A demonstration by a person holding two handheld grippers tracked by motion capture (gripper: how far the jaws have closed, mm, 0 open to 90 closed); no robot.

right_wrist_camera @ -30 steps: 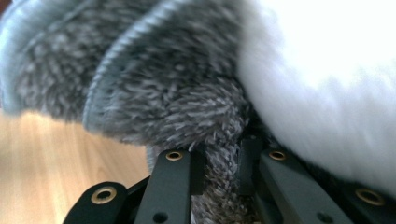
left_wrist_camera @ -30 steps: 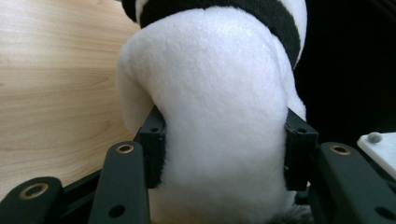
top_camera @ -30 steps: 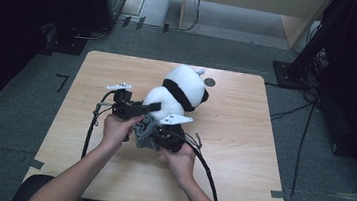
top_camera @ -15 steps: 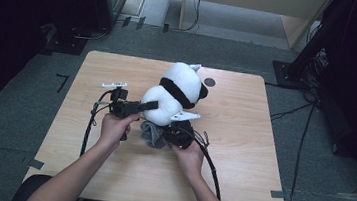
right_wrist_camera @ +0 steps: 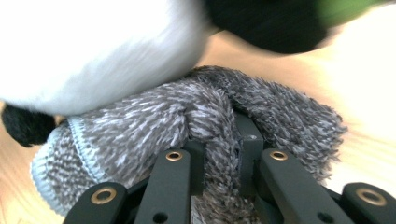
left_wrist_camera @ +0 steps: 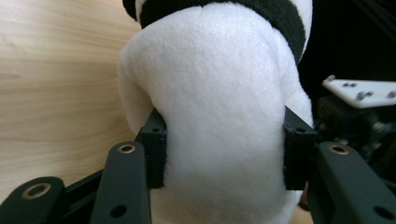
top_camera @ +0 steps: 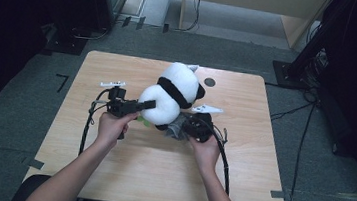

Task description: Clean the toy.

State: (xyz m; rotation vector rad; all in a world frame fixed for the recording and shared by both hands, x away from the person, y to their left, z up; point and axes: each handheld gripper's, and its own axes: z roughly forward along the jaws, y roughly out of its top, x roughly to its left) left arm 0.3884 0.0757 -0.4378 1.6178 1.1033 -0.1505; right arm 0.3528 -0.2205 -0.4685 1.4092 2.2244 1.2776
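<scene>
Two grips are seen at once on the worktop [top_camera: 123, 175]. A white and black plush toy [top_camera: 169, 99] is clamped at its white body by the left hand-held gripper [top_camera: 148, 105], both pads pressed into the fur in the left gripper view. Just beside and partly under the toy, a grey fuzzy cloth [top_camera: 176, 128] is pinched between the closed jaws of the right hand-held gripper [top_camera: 189, 126]. Something green [top_camera: 143, 121] is glimpsed beneath the toy.
</scene>
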